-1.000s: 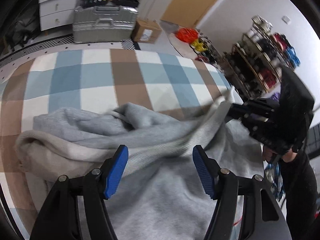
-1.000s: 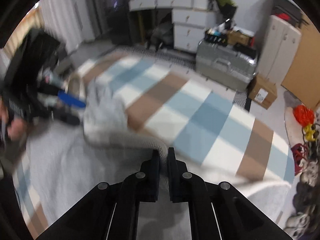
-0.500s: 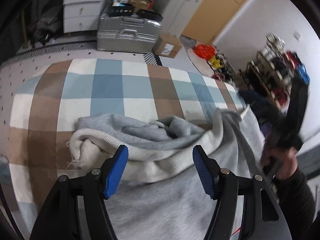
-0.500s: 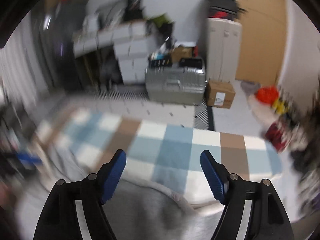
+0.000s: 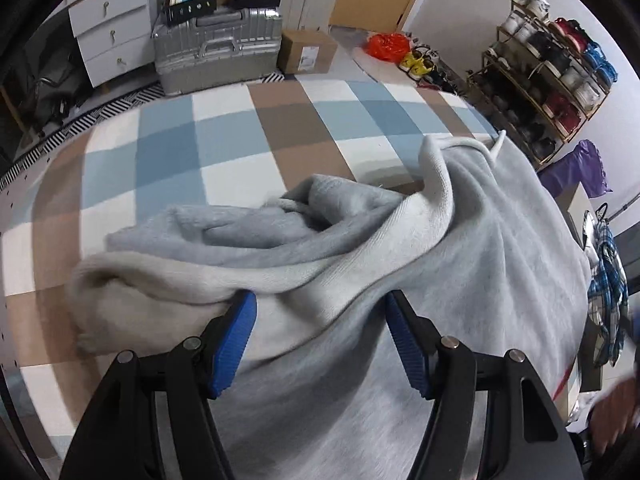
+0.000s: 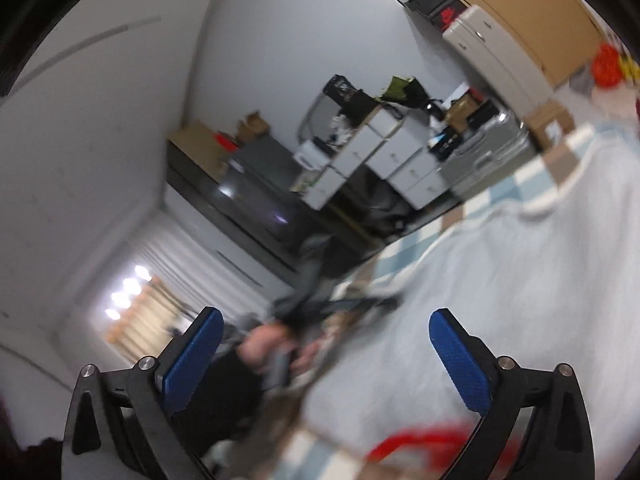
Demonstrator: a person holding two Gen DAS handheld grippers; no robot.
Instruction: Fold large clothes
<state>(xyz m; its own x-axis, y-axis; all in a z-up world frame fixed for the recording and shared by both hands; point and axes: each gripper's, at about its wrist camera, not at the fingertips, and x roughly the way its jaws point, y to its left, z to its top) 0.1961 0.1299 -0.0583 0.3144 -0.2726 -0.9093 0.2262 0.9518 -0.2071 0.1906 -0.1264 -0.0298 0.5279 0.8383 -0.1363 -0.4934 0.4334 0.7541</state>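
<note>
A large grey sweatshirt (image 5: pixel 480 260) lies bunched on a bed with a blue, brown and white checked cover (image 5: pixel 180 152). A thick fold runs across the garment, showing its paler inside. My left gripper (image 5: pixel 320 332) points steeply down at this fold. Its blue pads stand apart and their tips are tucked under the fold's edge, with cloth bulging between them. The right wrist view is blurred and rolled. There my right gripper (image 6: pixel 324 352) hangs in the air, jaws opening wide with nothing between them. The sweatshirt (image 6: pixel 500 280) lies to its right.
Beyond the bed's far edge stand a silver suitcase (image 5: pixel 216 48), a cardboard box (image 5: pixel 308 52) and white drawers (image 5: pixel 112 32). A shoe rack (image 5: pixel 552 80) and a purple bag (image 5: pixel 580 168) line the right wall. A person's hand (image 6: pixel 260 344) shows blurred ahead of the right gripper.
My right gripper let go of the ribbed hem, opened wide, rolled and swung away from the bed. The left gripper dipped until the fold covers its fingertips.
</note>
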